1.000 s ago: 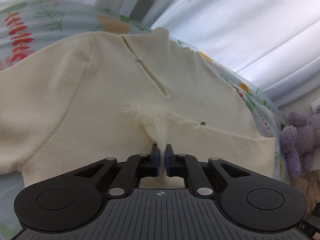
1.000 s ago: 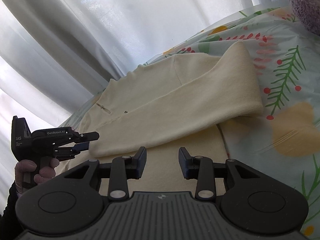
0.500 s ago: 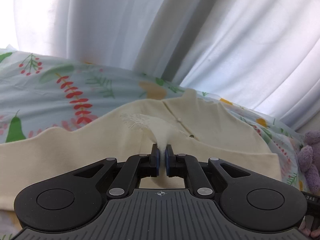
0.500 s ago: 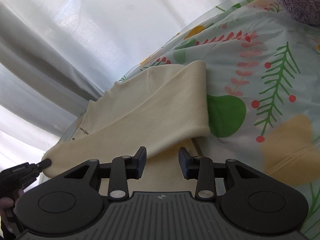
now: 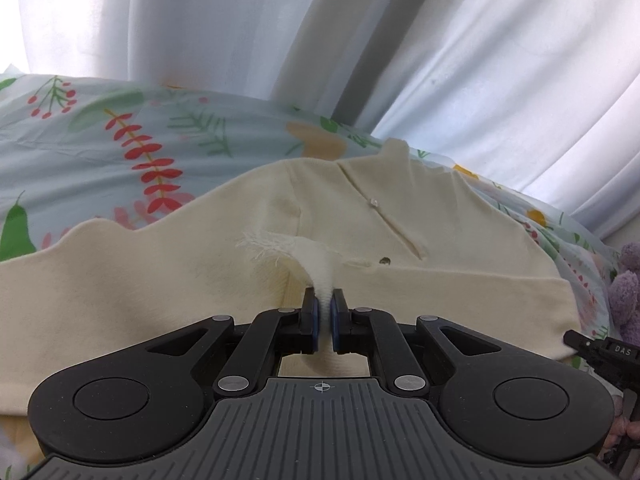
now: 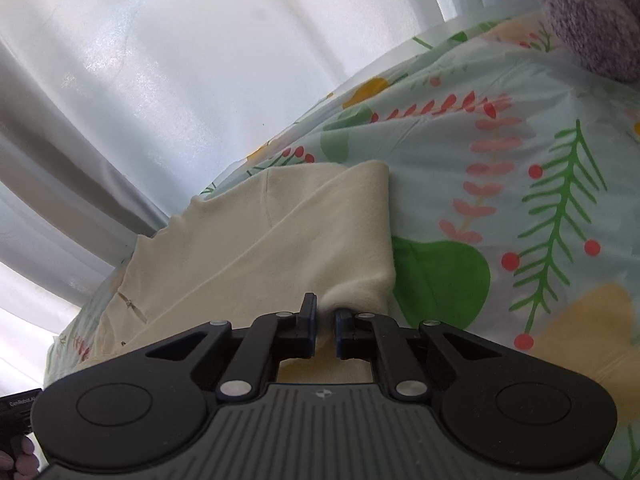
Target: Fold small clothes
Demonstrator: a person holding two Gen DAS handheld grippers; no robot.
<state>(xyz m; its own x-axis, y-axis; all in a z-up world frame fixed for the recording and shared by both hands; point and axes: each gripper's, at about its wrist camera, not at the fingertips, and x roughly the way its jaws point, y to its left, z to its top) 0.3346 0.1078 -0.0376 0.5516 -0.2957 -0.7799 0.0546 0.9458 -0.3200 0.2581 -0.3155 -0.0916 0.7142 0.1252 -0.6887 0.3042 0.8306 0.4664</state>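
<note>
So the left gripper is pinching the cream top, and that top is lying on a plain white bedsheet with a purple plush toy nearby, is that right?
Not quite. The bedsheet is not plain white: it is pale blue with printed leaves, berries and fruit, as the left wrist view shows. The rest holds: the left gripper is shut on a pinch of the cream top, and a purple plush toy sits at the right edge.
</note>
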